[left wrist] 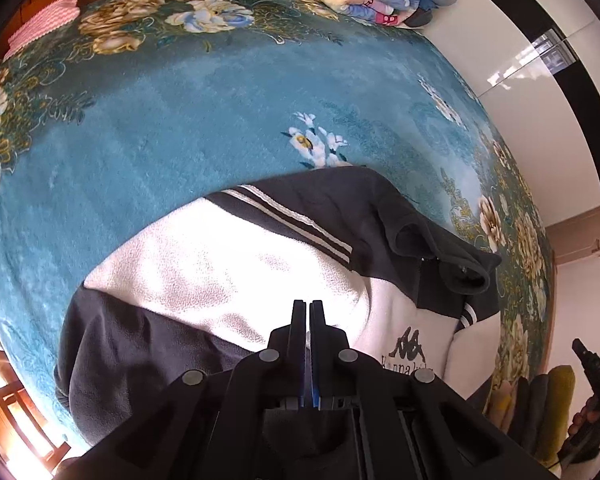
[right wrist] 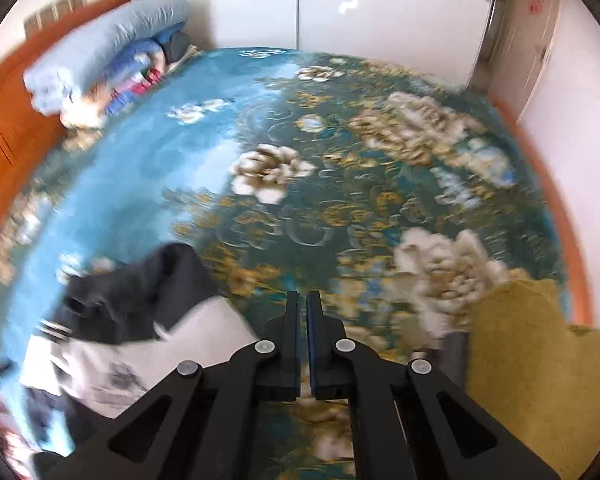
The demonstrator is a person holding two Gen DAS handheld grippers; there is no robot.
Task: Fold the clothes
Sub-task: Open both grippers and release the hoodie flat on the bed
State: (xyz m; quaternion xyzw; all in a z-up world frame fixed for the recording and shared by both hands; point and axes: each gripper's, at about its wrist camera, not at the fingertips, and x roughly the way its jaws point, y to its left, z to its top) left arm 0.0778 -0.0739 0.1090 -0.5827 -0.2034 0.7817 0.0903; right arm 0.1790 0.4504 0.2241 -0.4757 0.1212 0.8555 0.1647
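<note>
Teal floral bedspread (left wrist: 140, 128) | black-and-white jacket (left wrist: 228, 264) lies crumpled | left gripper (left wrist: 309, 304) closed, empty, over it | right gripper (right wrist: 302, 296) closed, empty, beside it

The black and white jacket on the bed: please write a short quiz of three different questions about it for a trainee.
1. True or false: the left gripper holds a fold of the jacket.
2. On what does the jacket lie? A) wooden floor B) teal floral blanket C) folded bedding
3. Fill in: the jacket's logo is printed on its ____ part.

Key:
1. False; its jaws are shut on nothing.
2. B, the teal floral blanket.
3. White.
</note>
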